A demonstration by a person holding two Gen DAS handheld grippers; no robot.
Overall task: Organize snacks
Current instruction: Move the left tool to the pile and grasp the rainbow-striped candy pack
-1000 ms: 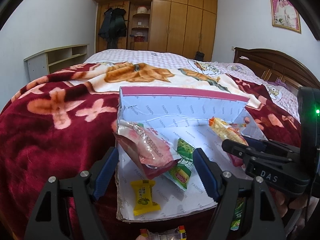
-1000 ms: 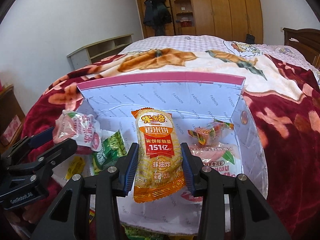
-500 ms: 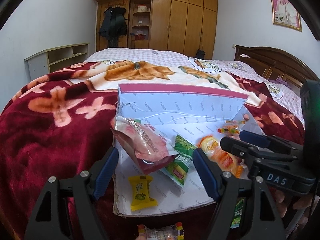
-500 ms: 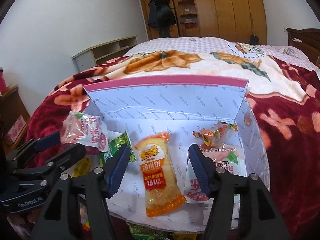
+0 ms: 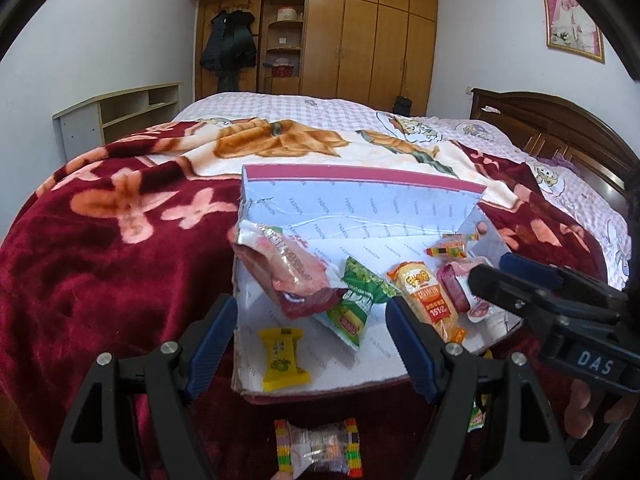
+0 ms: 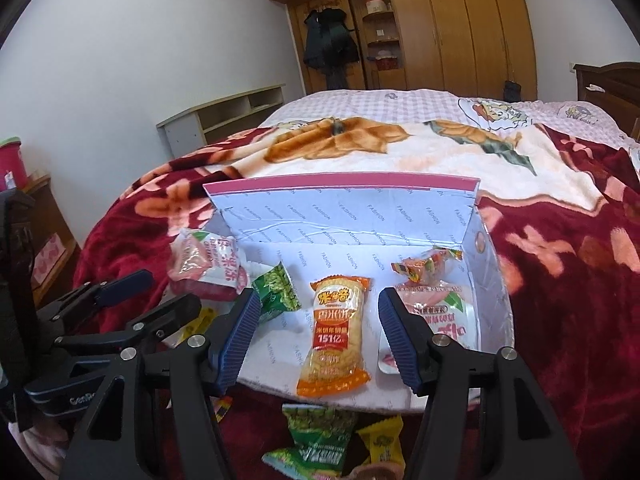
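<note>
A white cardboard box (image 5: 360, 204) (image 6: 340, 208) with a pink rim lies open on the bed. On its floor the orange rice-cracker pack (image 6: 336, 332) (image 5: 430, 296) lies free, below and between the spread fingers of my right gripper (image 6: 316, 304) (image 5: 492, 274), which is open and touches nothing. Beside that pack are a green pack (image 6: 276, 288) (image 5: 356, 300), a pink-white pack (image 6: 444, 312) and a small wrapped candy (image 6: 424, 266). My left gripper (image 5: 310, 312) (image 6: 168, 290) is open at the box's near left corner. A pink pack (image 5: 288, 264) (image 6: 204, 264) rests just beyond its tips, and a yellow candy (image 5: 282, 354) lies below them.
Loose on the red floral blanket (image 5: 120, 264) in front of the box lie a clear striped candy (image 5: 318, 448), a green pack (image 6: 316, 440) and a yellow candy (image 6: 384, 444). A person's fingers (image 5: 580, 412) show under the right gripper. A dark headboard (image 5: 560, 128) stands at the right.
The right gripper opened and let go of the orange pack, which now lies on the box floor. That gripper drew back and rose a little. The left gripper kept still.
</note>
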